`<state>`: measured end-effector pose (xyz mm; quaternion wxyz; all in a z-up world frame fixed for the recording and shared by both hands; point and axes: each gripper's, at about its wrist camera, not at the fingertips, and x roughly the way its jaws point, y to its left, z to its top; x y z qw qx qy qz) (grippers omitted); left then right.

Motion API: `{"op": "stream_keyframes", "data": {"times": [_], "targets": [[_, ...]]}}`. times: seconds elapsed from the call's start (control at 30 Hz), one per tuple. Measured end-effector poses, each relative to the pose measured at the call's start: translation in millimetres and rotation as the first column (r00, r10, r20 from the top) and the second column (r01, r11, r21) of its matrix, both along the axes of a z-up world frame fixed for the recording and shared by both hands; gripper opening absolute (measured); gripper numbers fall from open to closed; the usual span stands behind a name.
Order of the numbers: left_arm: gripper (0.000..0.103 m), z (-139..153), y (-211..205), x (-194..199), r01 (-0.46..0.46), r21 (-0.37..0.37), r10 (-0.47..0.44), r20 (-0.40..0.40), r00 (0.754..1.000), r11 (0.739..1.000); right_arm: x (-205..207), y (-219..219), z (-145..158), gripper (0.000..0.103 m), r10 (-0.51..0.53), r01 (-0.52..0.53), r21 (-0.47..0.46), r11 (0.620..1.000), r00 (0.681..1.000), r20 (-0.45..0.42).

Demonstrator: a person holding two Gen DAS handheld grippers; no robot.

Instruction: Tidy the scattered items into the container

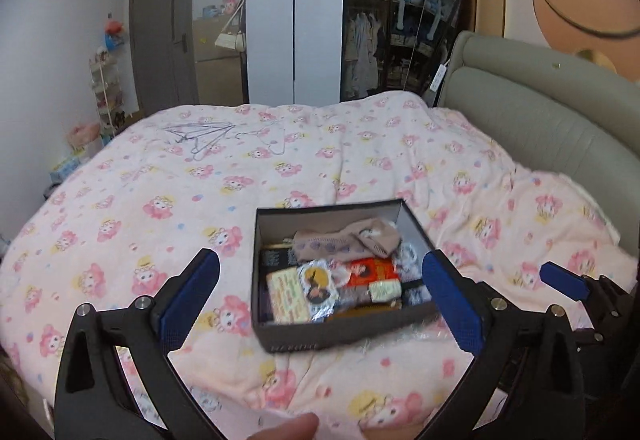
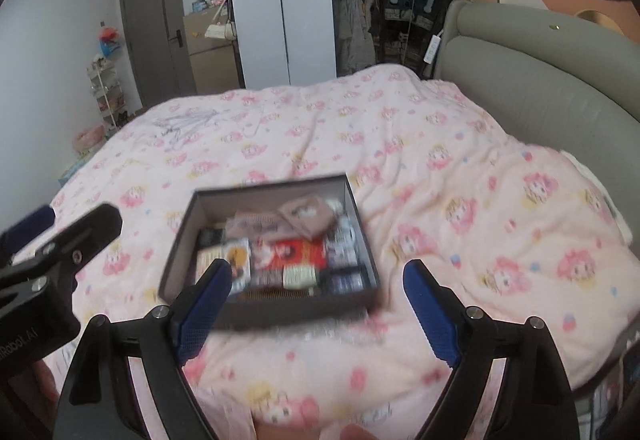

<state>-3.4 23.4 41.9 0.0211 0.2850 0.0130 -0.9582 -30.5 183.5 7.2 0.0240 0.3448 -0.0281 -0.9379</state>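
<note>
Container (image 1: 340, 332): one dark open box resting on the bed (image 1: 120, 200), holding one beige sock (image 1: 348, 238) over packets too blurred and overlapped for you to count. Your left gripper (image 1: 320, 292) and right gripper (image 2: 318, 304) both stand spread wide, empty, above the bed. Hangers (image 1: 200, 136) lie far off, number unclear.

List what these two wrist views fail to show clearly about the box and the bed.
- Box contents: smeared by motion blur in the right wrist view; packet print unreadable.
- Box's near right corner: left wrist view, hidden behind the left gripper's blue pad.
- Wire hangers: far and thin, count unclear.
- Bed's near edge: covered by both gripper bodies.
</note>
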Motion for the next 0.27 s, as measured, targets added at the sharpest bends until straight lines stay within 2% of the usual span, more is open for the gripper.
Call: {"op": "stream_keyframes", "data": {"times": [0.1, 0.17, 0.27], "targets": [[0.102, -8.6, 5.9, 17.8, 0.008, 0.013, -0.008, 0.012, 1.0, 1.0, 20.9, 6.2, -7.3, 0.087, -0.006, 0.006, -0.025, 1.0, 1.0, 0.009], [0.102, -12.7, 6.8, 25.9, 0.019, 0.039, -0.02, 0.017, 1.0, 0.999, 29.6, 8.8, -7.5, 0.087, -0.017, 0.017, -0.011, 1.0, 1.0, -0.002], [0.102, -17.3, 8.5, 30.5, 0.001, 0.028, -0.002, 0.017, 1.0, 1.0, 33.1, 11.6, -10.2, 0.087, -0.02, 0.02, 0.01, 1.0, 1.0, -0.006]]}}
